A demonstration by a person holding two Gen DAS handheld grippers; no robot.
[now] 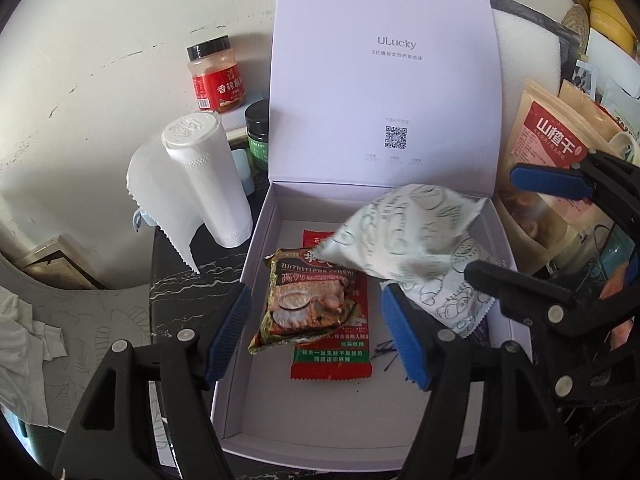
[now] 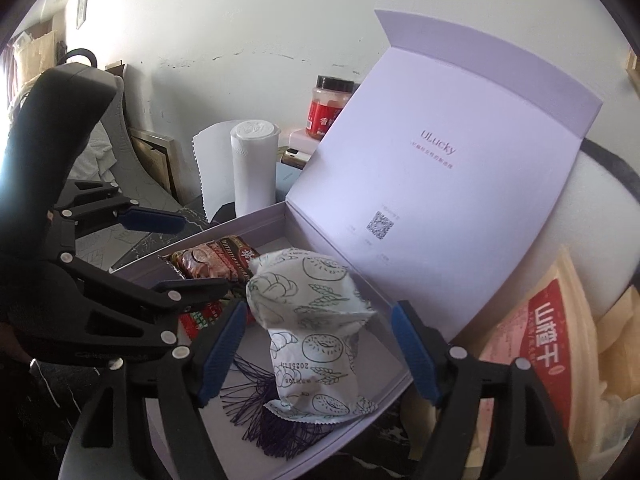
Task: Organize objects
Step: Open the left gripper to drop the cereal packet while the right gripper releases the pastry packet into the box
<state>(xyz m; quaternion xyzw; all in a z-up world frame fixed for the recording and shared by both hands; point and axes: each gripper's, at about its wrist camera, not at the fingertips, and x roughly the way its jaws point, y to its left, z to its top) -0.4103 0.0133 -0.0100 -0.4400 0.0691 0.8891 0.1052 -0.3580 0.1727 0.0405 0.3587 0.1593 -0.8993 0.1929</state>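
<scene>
An open white ULucky box (image 1: pixel 256 264) (image 2: pixel 400 384) holds a brown cereal packet (image 1: pixel 308 300) (image 2: pixel 212 260) lying on a red snack packet (image 1: pixel 336 356). Two white bread packets with green drawings are stacked at its right side; the upper one (image 1: pixel 404 232) (image 2: pixel 308 288) is blurred and tilted over the lower one (image 1: pixel 452 304) (image 2: pixel 316 380). A dark purple tassel (image 2: pixel 256 412) lies on the box floor. My left gripper (image 1: pixel 316 336) is open over the box. My right gripper (image 2: pixel 316 356) is open, its pads either side of the bread packets without touching.
A paper towel roll (image 1: pixel 208 184) (image 2: pixel 252 164) stands left of the box. A red-labelled spice jar (image 1: pixel 216 76) (image 2: pixel 328 104) and a green jar (image 1: pixel 256 136) stand behind it. Brown hawthorn pouches (image 1: pixel 548 184) (image 2: pixel 532 340) lean at the right. The box lid (image 1: pixel 384 80) stands upright.
</scene>
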